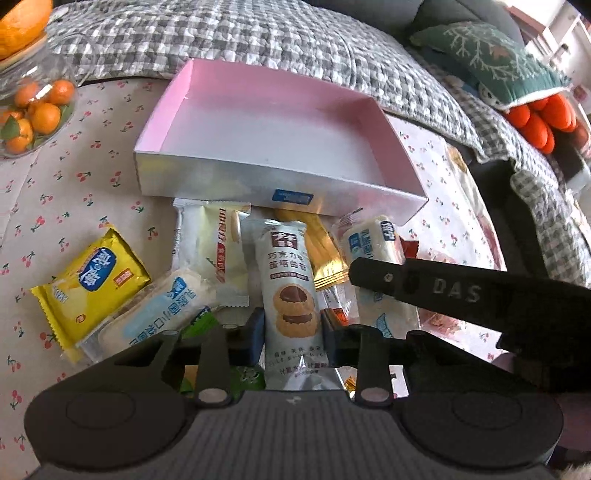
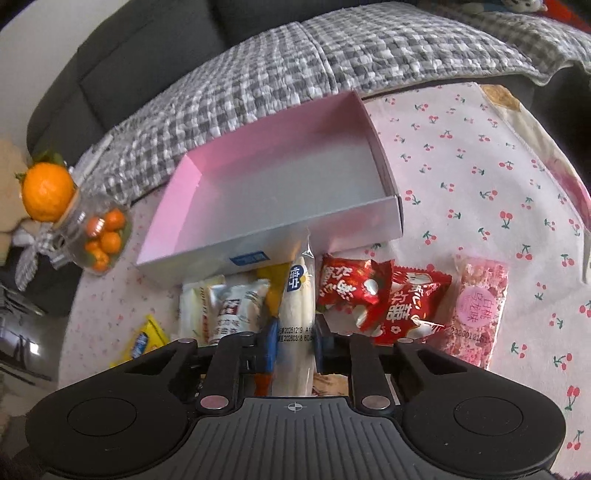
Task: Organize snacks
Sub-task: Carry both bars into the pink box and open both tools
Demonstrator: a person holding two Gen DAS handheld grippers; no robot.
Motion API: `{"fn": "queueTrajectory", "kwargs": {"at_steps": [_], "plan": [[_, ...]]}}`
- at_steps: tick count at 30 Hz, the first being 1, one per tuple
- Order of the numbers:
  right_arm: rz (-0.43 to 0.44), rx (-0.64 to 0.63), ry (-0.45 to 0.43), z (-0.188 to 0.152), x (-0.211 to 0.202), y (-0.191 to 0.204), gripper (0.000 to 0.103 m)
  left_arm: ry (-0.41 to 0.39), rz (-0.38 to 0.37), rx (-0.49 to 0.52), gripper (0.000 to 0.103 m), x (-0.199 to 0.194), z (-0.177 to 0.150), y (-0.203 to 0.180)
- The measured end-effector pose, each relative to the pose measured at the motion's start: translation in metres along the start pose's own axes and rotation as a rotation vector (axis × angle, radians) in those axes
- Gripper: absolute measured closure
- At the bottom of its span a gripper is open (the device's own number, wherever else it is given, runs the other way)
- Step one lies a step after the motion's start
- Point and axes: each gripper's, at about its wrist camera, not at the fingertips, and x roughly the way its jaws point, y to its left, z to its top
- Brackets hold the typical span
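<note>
My left gripper has its blue-padded jaws pressed against both sides of a tall pale grey cookie packet printed with two chocolate-filled biscuits, so it is gripping that packet, which stands in the near middle of the snack pile. My right gripper is clamped the same way on a long white cream-filled roll in clear wrap, whose far end reaches up to the near wall of the box. In the left wrist view I see the right gripper's black finger reaching in from the right across a second white wrapped roll. Just left of the cookie packet lie a cream-and-white wafer packet and another pale blue-labelled roll, and further left a yellow foil biscuit packet sits apart on the cloth. A gold foil sachet shows between the cookie packet and the roll on the right. To the right of my right gripper I see two red foil candy packets overlapping, then a pink flat nougat bar in clear wrap. Beyond the pile rests the shallow silver cardboard box with a pink lining, open at the top. All of it sits on a white cherry-print tablecloth. At far left stands a clear glass jar of small oranges, and a grey checked quilt lies behind the box.
</note>
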Motion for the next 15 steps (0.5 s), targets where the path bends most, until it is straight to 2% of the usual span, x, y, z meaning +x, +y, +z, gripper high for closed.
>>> {"fn": "queueTrajectory", "kwargs": {"at_steps": [10,15], "plan": [[0.072,0.065,-0.052,0.009,-0.029,0.004,0.084,-0.05,-0.042,-0.062,0.078,-0.024,0.0,0.013],[0.107,0.119,-0.083,0.016,-0.041,-0.003,0.084,-0.082,-0.059,-0.061,0.078,-0.033,-0.001,0.014]]}}
